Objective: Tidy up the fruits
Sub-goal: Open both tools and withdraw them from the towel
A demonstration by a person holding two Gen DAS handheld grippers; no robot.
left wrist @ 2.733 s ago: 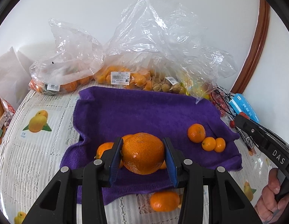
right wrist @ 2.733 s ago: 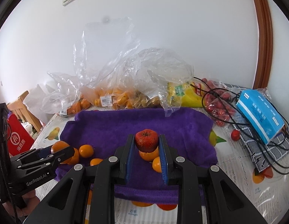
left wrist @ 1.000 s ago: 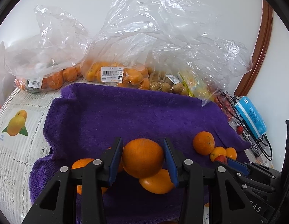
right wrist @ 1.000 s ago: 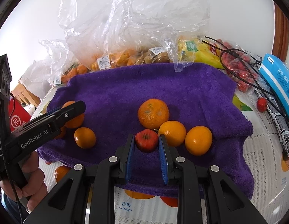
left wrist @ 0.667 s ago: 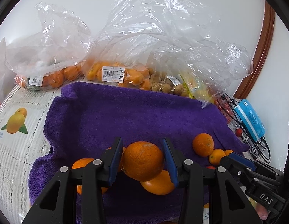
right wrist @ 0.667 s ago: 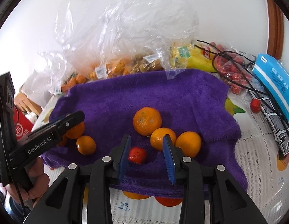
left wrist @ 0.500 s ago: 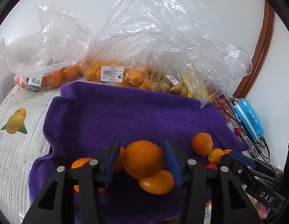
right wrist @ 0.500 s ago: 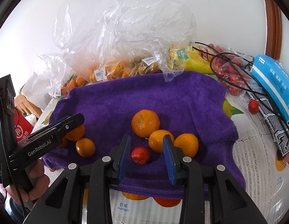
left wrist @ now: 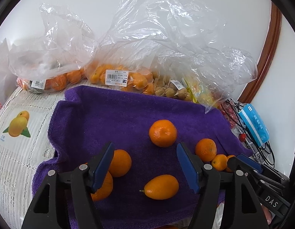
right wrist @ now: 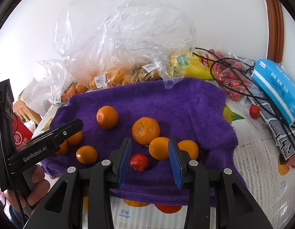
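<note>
A purple towel [left wrist: 128, 114] [right wrist: 166, 99] holds several oranges. My left gripper [left wrist: 145, 152] is open and empty. A round orange [left wrist: 162, 135] lies free on the towel just beyond its fingertips; it also shows in the right wrist view [right wrist: 107, 117]. An oval orange [left wrist: 160, 186] lies between the left fingers. My right gripper [right wrist: 149, 148] is open and empty. A small red fruit [right wrist: 139, 162] lies on the towel between its fingers. A big orange [right wrist: 145, 130] and two smaller ones [right wrist: 159, 150] lie just ahead of the right gripper.
Clear plastic bags of fruit [left wrist: 117, 78] [right wrist: 117, 76] line the wall behind the towel. A blue box [right wrist: 277, 87], black cables [right wrist: 242, 80] and red fruit packs [right wrist: 233, 84] lie to the right. A patterned tablecloth [left wrist: 18, 137] covers the table.
Both grippers have opened. The left one let go of the round orange, which now lies on the towel further ahead. The right one released the red fruit onto the towel.
</note>
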